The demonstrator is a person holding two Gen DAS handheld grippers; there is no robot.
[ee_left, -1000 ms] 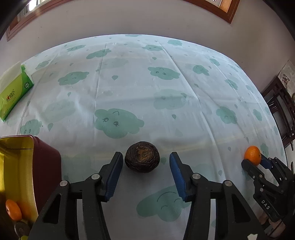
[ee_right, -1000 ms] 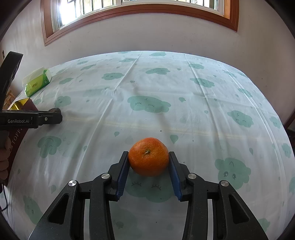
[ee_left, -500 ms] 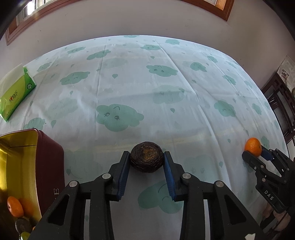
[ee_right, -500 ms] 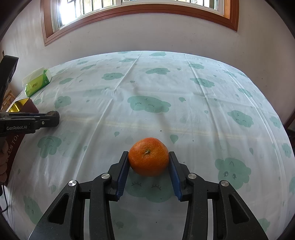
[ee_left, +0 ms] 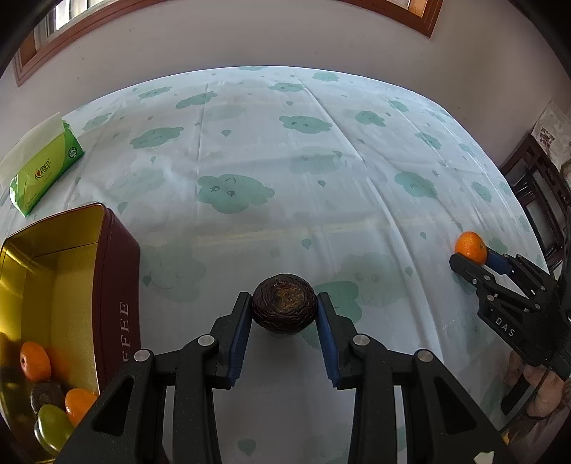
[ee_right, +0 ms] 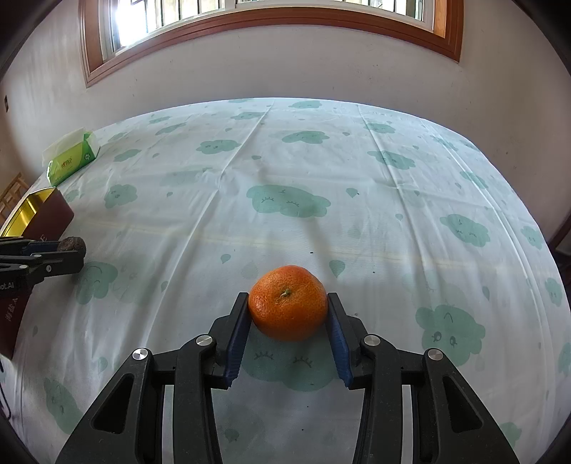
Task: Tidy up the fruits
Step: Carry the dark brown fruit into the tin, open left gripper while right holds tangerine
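Note:
A dark wrinkled fruit [ee_left: 284, 307] sits between the blue pads of my left gripper [ee_left: 284, 314], which is shut on it just above the cloud-print cloth. The right wrist view shows that fruit [ee_right: 73, 246] at the far left, beside the tin. My right gripper [ee_right: 288, 314] is shut on an orange tangerine [ee_right: 288, 302] that rests on the cloth; the left wrist view has it [ee_left: 471, 247] at the right edge. A dark red tin [ee_left: 107, 285] with a gold inside stands at the left, holding two tangerines, a dark fruit and a green one.
A green tissue pack [ee_left: 43, 171] lies at the far left of the table [ee_left: 285, 142]. Dark wooden furniture [ee_left: 539, 192] stands past the table's right edge. A wall with a wood-framed window [ee_right: 271, 21] runs behind the table.
My left gripper closed on the dark fruit, then shifted with it toward the tin, which now shows more fully. The right gripper and its tangerine stayed still.

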